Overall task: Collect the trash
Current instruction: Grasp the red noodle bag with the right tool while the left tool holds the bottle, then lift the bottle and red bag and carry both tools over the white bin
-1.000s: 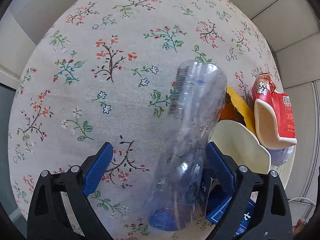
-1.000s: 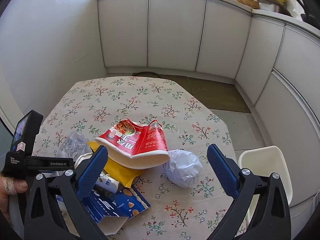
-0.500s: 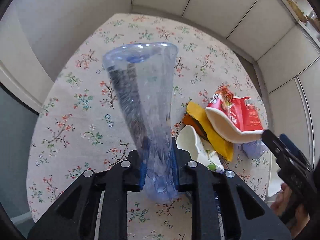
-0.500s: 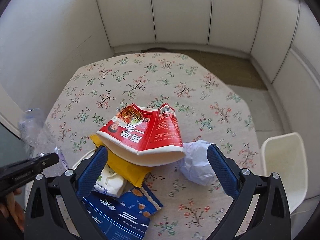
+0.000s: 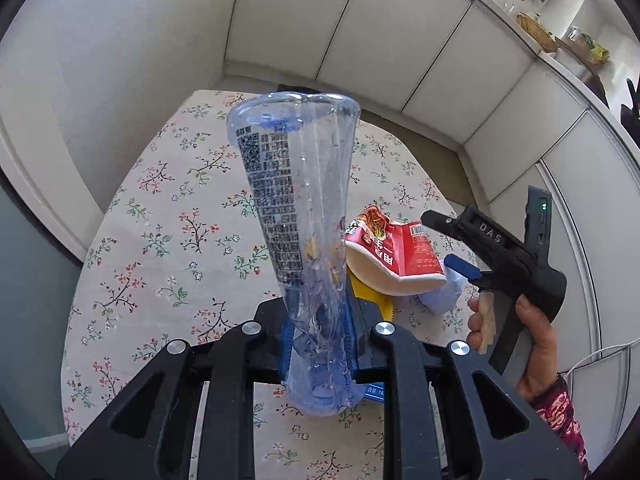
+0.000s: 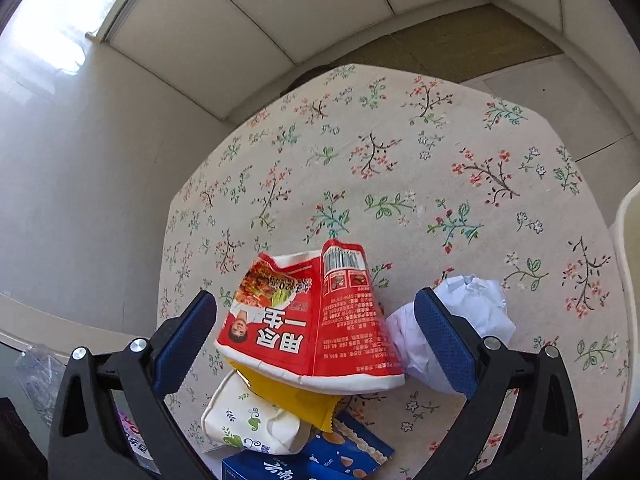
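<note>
The left gripper (image 5: 318,336) has its jaws clamped on the lower part of a clear plastic bottle (image 5: 298,216), which stands roughly upright above the desk (image 5: 176,216), its printed label facing the camera and its far end pointing toward the cabinets. The desk is covered by a flowered cloth. In the left wrist view the right gripper (image 5: 460,242) is held by a hand (image 5: 524,344) at the right, hovering over the pile of trash. The right gripper (image 6: 316,344) has its jaws wide apart, one on each side of a crushed red noodle cup (image 6: 312,320) that lies on its side, without touching it. A crumpled ball of white paper (image 6: 476,312) sits just beside the cup on its right, partly behind the right jaw. Under the cup lies a yellow wrapper (image 6: 296,400), with a white flowered tissue pack (image 6: 248,424) and a blue biscuit box (image 6: 344,452) nearer the camera. A white bin (image 6: 626,264) shows at the right edge of the desk.
</note>
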Demonstrator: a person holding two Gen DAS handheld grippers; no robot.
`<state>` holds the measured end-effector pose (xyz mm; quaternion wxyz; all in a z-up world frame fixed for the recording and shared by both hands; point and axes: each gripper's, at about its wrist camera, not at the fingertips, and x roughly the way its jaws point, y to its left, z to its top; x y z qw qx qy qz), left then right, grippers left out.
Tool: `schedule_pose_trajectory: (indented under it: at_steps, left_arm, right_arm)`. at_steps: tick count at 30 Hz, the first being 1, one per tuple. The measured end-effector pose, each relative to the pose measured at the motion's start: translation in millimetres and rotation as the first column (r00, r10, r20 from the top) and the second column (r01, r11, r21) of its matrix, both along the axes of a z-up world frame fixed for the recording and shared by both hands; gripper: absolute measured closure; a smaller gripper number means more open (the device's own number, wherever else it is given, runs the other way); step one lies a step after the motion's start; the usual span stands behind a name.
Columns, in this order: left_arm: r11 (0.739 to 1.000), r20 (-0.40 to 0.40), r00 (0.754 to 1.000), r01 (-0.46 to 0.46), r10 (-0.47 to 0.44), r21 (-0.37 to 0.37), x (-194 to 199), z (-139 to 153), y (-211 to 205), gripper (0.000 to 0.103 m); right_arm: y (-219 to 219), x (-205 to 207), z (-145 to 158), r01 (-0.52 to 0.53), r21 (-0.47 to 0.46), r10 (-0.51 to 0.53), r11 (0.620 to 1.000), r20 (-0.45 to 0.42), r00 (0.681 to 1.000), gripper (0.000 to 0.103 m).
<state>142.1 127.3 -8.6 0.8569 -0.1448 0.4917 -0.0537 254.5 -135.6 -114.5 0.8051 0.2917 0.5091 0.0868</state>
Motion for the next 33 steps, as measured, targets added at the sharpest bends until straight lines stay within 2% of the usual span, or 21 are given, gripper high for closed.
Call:
schedule_pose_trajectory:
  at_steps: [2,5,8,12,14,15,16,19,23,33]
  left_arm:
    - [1.0,0.0,1.0,-0.004,0.004,0.002,-1.0,-0.6,0.7,0.083]
    - [1.0,-0.003,1.0,-0.016,0.016,-0.002,-1.3,-0.7,4.0,0.083]
    - [1.0,-0.016,1.0,-0.014,0.014,-0.008,-0.2,-3.4,3.0,0.083]
    - [1.0,-0.034,0.999,-0.01,0.01,-0.004,2.9,-10.2,1.6,0.083]
    - [1.0,-0.04,0.999,-0.012,0.012,-0.004,3.2,-11.9,1.2,0.083]
    - [1.0,-0.041,0.999,-0.013,0.013,-0.003,3.4,-12.4,1.3,0.083]
    - [1.0,-0.041,0.999,-0.014,0.014,-0.003,3.2,-13.3,1.8,0.083]
    - [1.0,-0.041,0.999,-0.021,0.021,-0.003,3.5,-12.5,1.4,0.083]
    - [1.0,-0.035,0.999,-0.029,0.028,-0.006,3.2,-10.7,1.0,0.083]
    - [0.999,0.027,0.998,-0.05,0.05,-0.012,0.1,4.2,-0.6,0.083]
  right_arm:
    - [-5.1,1.1,3.3,0.008,0.006,-0.008,1.0,0.01,1.0,0.007]
    - [-4.3,4.2,-0.8,-0.008,-0.044,0.008,0.999,-0.007,1.0,0.007]
    - [8.3,4.4,-6.0,-0.062,-0.084,0.061,0.995,-0.006,0.998,0.007]
    - [26.0,4.5,-8.2,-0.125,-0.091,0.126,0.988,0.005,0.992,0.01]
    - [32.6,3.9,-12.8,-0.147,-0.098,0.148,0.984,-0.003,0.989,0.026]
    - [35.9,3.3,-15.3,-0.157,-0.117,0.157,0.981,-0.011,0.987,0.041]
    - [38.9,2.0,-15.2,-0.165,-0.149,0.166,0.975,-0.004,0.986,0.063]
    - [36.1,0.9,-17.7,-0.17,-0.086,0.17,0.982,-0.006,0.985,0.063]
    - [33.2,-2.9,-10.5,-0.151,-0.081,0.153,0.985,0.019,0.988,0.064]
    - [34.5,-20.2,47.3,-0.141,-0.103,0.157,0.985,0.167,0.973,0.064]
